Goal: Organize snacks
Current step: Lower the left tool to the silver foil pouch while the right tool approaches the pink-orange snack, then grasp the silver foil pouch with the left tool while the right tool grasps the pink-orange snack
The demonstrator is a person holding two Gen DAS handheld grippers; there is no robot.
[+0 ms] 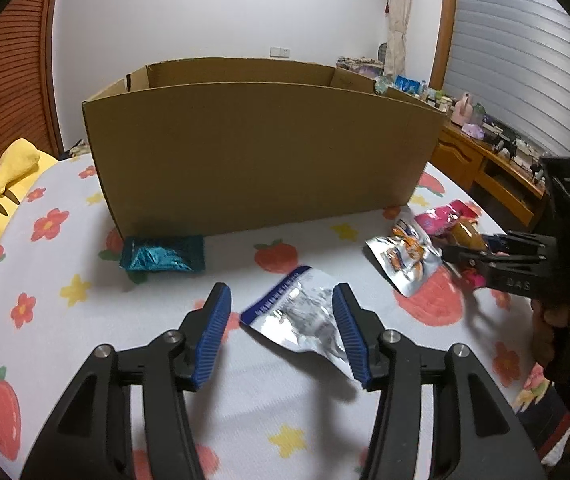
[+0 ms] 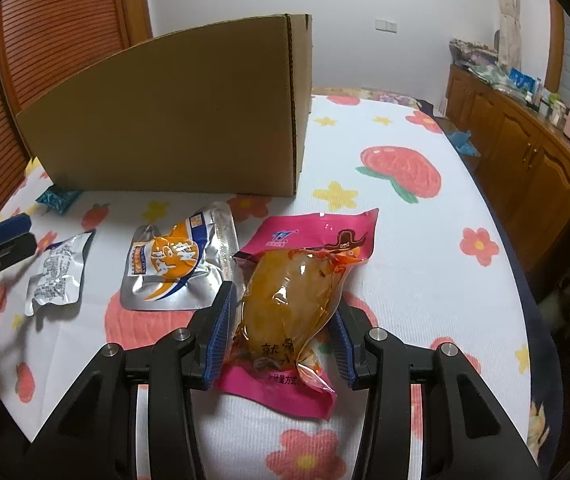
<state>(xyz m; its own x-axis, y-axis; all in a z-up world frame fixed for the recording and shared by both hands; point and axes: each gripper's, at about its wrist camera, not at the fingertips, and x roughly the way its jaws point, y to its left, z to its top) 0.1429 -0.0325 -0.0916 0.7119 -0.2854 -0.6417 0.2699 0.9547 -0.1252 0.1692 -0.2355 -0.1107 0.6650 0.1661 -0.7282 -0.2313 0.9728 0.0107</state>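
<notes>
Right gripper (image 2: 283, 320): clamped on the pink snack pouch (image 2: 285, 300), blue pads pressing both its sides.
Left gripper (image 1: 281, 320): jaws apart, gripping nothing.
Silver packet (image 1: 305, 320): flat on the bedsheet (image 1: 85, 360), lying between the left fingers, nearer one pad.
Cardboard box (image 1: 261, 152): upright behind the snacks.
Orange-and-silver pouch (image 2: 177, 264): just beside the pink one.
</notes>
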